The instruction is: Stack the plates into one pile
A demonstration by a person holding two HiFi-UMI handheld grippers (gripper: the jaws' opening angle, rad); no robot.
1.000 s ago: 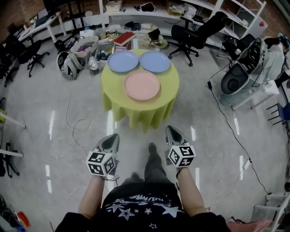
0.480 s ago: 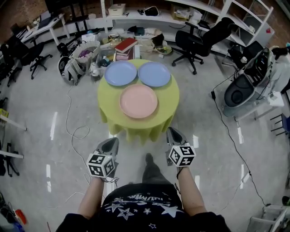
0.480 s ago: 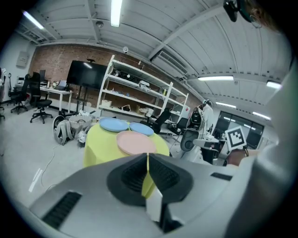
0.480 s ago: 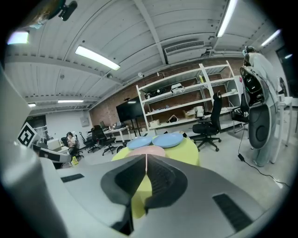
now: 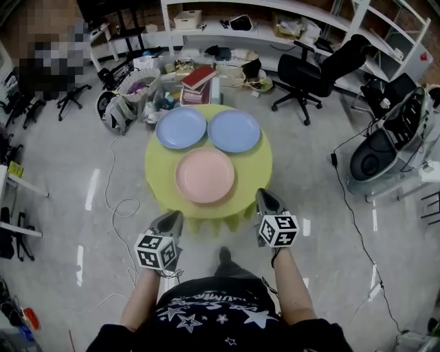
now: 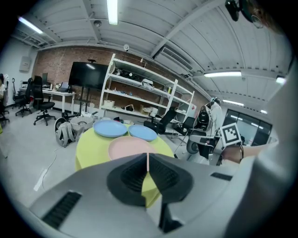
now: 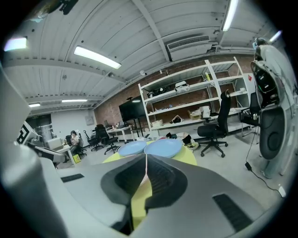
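Three plates lie side by side on a round table with a yellow-green cloth (image 5: 158,185): a pink plate (image 5: 204,176) nearest me, a blue plate (image 5: 181,128) at the far left and a second blue plate (image 5: 234,130) at the far right. My left gripper (image 5: 172,220) hovers just short of the table's near left edge, jaws shut and empty. My right gripper (image 5: 265,199) is at the near right edge, also shut with nothing in it. From the left gripper view the pink plate (image 6: 130,148) and both blue plates (image 6: 111,128) show ahead; the right gripper view shows the blue plates (image 7: 160,147).
Boxes, bags and a red book (image 5: 199,75) are piled on the floor behind the table. A black office chair (image 5: 323,69) stands at the back right, white shelving (image 5: 275,14) along the wall. A cable (image 5: 113,206) trails on the floor at the left.
The table and plates have come closer as I walked forward; both grippers now reach its near edge. Both stay shut.
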